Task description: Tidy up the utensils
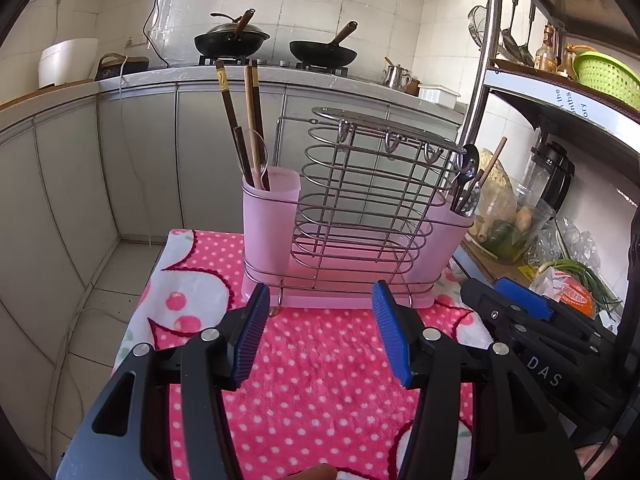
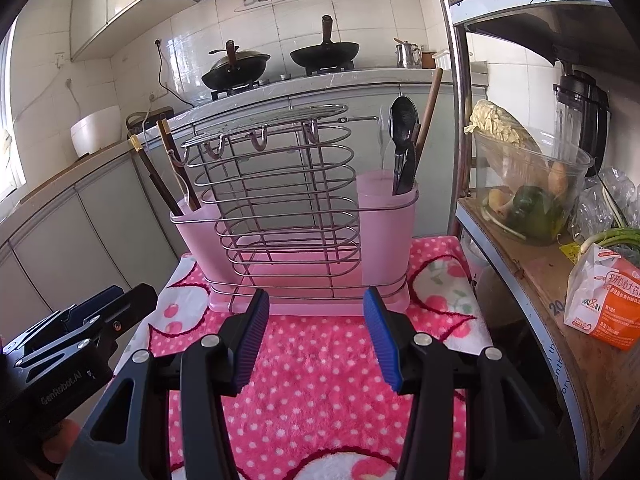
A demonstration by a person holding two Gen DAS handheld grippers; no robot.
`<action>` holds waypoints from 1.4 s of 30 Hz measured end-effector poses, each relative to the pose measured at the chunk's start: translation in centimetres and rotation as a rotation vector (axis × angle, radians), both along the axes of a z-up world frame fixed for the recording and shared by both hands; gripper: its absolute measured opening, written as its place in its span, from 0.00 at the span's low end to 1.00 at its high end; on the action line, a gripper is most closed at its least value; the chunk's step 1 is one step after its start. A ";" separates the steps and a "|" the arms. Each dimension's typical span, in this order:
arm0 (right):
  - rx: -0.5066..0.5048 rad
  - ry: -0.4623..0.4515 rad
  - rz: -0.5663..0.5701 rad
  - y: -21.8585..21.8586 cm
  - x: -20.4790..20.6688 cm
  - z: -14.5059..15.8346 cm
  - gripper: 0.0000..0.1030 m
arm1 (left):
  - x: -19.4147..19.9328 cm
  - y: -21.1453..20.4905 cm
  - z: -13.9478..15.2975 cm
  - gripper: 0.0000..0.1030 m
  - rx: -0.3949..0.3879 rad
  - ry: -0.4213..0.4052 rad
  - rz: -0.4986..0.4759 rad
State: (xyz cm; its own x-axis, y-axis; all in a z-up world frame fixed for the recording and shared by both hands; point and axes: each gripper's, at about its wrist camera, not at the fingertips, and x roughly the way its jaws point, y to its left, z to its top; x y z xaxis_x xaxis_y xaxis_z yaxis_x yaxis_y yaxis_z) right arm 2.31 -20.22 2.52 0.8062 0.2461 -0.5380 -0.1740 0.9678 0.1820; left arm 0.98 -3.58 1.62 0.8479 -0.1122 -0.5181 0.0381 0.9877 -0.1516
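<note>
Both grippers — left gripper and right gripper — are held spread and empty before the pink utensil holder on the dotted cloth; chopsticks and spoons are already sorted into end cups — likely little remains.

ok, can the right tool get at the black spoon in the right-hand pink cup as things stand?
Probably yes. The right tool is open and empty, and the black spoon sticks up above the pink cup rim with open space around it. Only the wooden stick beside it crowds the grasp.

Bare pink towel before the rack; shelf crowds right
</note>
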 end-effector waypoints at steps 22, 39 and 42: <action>0.001 0.006 0.005 0.1 0.2 -0.4 0.47 | 0.2 -0.1 -0.2 0.52 0.001 0.007 0.008; 0.000 0.016 0.003 0.2 0.3 -0.6 0.47 | 0.3 -0.2 -0.4 0.52 0.001 0.012 0.005; -0.001 0.017 0.005 0.2 0.4 -0.6 0.47 | 0.3 -0.1 -0.5 0.52 -0.001 0.014 0.003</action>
